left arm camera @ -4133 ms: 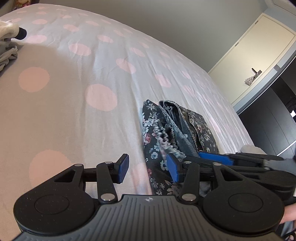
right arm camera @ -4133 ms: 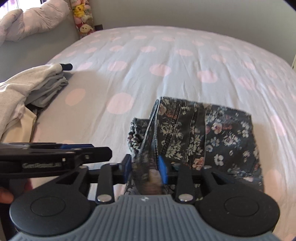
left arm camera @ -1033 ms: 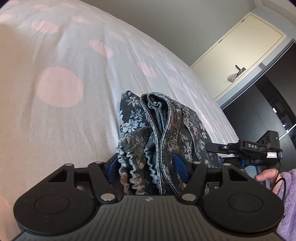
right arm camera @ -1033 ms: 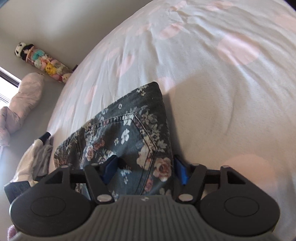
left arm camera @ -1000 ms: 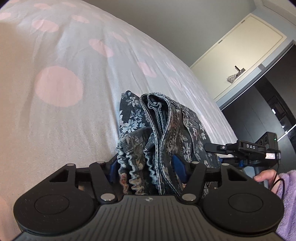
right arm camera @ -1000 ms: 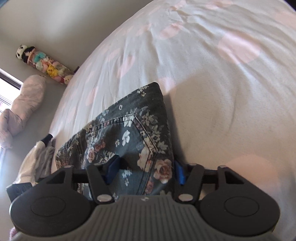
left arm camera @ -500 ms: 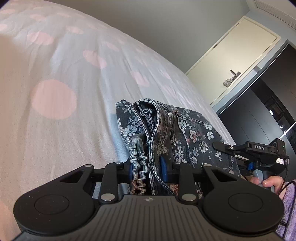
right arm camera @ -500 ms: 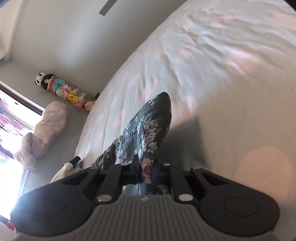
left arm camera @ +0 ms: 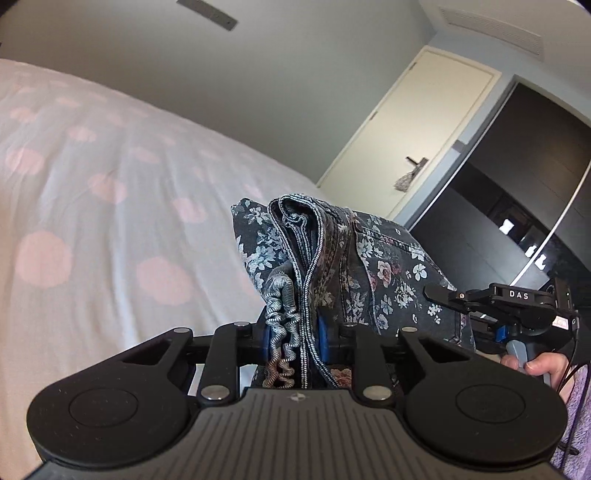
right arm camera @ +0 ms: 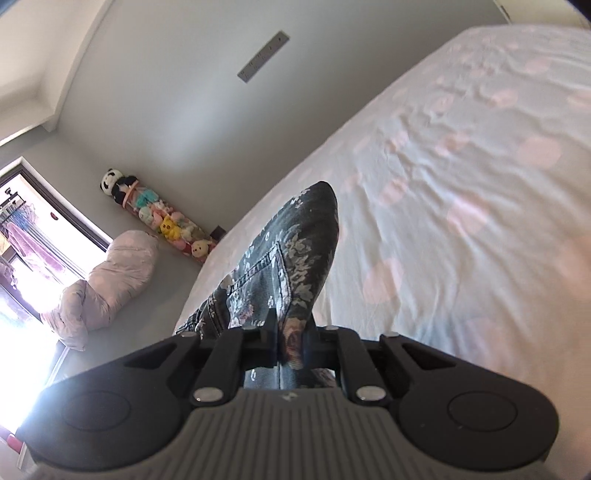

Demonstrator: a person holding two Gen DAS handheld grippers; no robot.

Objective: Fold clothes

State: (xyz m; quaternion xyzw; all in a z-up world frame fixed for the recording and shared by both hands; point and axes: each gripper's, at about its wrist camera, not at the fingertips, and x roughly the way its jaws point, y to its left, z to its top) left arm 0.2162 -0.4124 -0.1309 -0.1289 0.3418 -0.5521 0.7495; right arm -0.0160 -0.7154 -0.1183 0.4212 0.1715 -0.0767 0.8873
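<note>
The left gripper (left arm camera: 293,338), jaws closing, pinched the folded dark floral denim garment (left arm camera: 332,251) by its elastic waistband; the right gripper (right arm camera: 293,343) clamped its opposite edge, above the pink-dotted white bedspread (left arm camera: 110,206).

Bedroom, grey walls, daylight from one side.
Bed (left arm camera: 110,192) under a pale cover with pink dots, creased in places. Cream door (left arm camera: 413,147) with a dark lever handle, something small hanging from it; beside it a dark sliding wardrobe front (left arm camera: 517,192). Vent slots in ceiling (left arm camera: 208,16). Bright window (right arm camera: 33,266), glare washing out the floor below. Pink bundled duvet (right arm camera: 110,280) on the floor by the window; a tall clear tube of soft toys (right arm camera: 159,218), panda on top, leaning at the wall.
</note>
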